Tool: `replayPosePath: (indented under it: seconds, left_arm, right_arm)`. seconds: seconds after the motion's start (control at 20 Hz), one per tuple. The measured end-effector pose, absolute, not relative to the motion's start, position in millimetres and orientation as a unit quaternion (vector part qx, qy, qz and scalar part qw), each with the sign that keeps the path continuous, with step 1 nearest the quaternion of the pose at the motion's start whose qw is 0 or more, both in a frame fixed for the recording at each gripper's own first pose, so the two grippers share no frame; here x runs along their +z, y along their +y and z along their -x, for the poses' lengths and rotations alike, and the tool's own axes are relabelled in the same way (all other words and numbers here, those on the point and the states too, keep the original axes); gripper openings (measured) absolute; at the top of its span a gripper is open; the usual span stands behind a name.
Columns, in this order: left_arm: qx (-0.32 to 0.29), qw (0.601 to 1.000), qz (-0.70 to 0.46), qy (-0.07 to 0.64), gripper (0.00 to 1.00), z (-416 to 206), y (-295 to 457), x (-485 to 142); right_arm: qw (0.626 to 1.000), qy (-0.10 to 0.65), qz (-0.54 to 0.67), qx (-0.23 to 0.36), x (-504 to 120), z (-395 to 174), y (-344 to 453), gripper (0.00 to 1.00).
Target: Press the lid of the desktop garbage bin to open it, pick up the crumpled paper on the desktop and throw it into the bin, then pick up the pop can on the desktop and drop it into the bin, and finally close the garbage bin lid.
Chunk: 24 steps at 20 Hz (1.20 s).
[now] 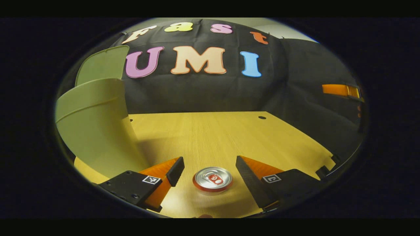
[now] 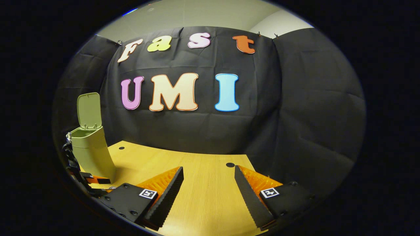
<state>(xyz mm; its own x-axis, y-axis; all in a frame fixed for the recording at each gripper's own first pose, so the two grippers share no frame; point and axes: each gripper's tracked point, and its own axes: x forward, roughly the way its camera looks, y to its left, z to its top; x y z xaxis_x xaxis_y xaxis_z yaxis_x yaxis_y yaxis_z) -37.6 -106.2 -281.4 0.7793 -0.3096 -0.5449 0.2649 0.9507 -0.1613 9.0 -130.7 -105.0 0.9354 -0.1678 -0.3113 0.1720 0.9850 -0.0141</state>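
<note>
Between the left gripper's (image 1: 210, 170) wide jaws — pop can (image 1: 212, 179); bin (image 2: 92, 152) lid up.

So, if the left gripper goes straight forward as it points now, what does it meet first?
Probably the pop can. It stands upright on the table between the open fingers of the left gripper, touching neither. Past it the wood looks free up to the booth wall. The garbage bin stands off to the left.

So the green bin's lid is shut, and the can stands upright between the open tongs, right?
Not quite: the bin lid stands open, as the right gripper view shows. The can does stand upright between the open left tongs.
</note>
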Motion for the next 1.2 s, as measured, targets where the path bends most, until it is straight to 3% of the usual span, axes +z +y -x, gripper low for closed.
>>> replayPosePath:
  seconds: [0.25,0.3,0.35,0.4,0.9,1.2]
  left_arm:
    - [-0.153,0.929,0.011,0.336,1.0,49,-104,-325]
    - [-0.153,0.926,0.006,0.346,0.95,51,-102,-331]
    - [-0.157,0.928,0.009,0.338,0.78,48,-105,-329]
    - [-0.159,0.923,0.014,0.349,0.78,49,-105,-327]
    - [-0.138,0.973,-0.006,0.182,0.76,-41,-73,-163]
    - [-0.08,0.992,-0.014,0.093,0.77,-81,-35,-80]
  right_arm:
    - [0.98,0.184,-0.001,-0.071,-124,-2,-115,0.98]
    - [0.98,0.187,0.002,-0.067,-127,0,-111,0.98]
    - [0.98,0.189,0.005,-0.063,-128,1,-107,0.98]
    - [0.98,0.19,0.007,-0.057,-129,2,-102,0.98]
    - [0.98,0.196,-0.017,0.022,-151,-4,-31,0.98]
    - [0.978,0.205,-0.034,0.038,-158,-4,-18,0.98]
